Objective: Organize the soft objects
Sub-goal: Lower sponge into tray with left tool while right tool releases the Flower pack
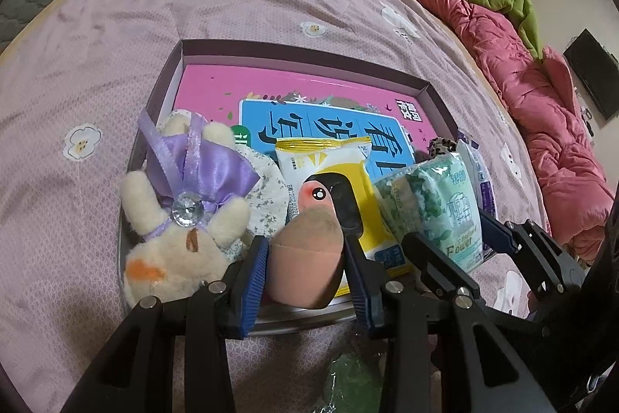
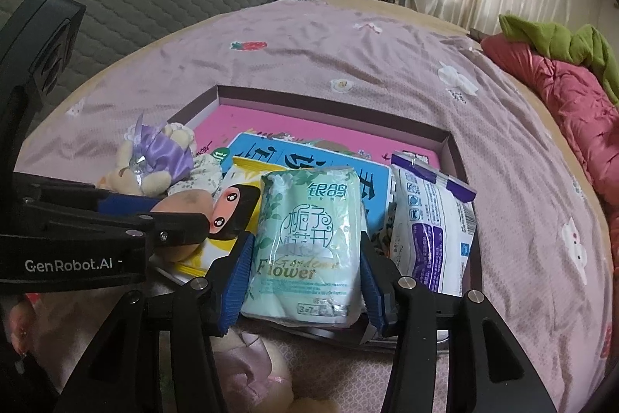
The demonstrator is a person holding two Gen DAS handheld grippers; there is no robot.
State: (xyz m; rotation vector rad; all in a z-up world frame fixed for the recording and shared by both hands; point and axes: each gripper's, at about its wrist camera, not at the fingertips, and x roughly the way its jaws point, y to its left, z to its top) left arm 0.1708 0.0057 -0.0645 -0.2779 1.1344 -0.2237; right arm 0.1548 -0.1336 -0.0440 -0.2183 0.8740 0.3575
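The green tissue pack (image 2: 305, 246) stands at the near edge of the shallow box (image 2: 452, 138) on the bed (image 2: 348, 64), beside the yellow packet (image 2: 232, 188) and the purple-and-white packet (image 2: 433, 219). It looks light and squashy under slick film wrap (likely to slide if pinched lightly), so the flat sides at mid-height seem the best hold. The right gripper (image 2: 303, 273) has its fingers either side of the pack; the pads look at or just off the wrap, and I cannot tell whether they still press. Next to it, the left gripper (image 1: 305, 273) is clenched on a pink sponge egg (image 1: 305, 258), soft and springy, half closed around its broad middle. A plush rabbit (image 1: 178, 242) lies further left in the box.
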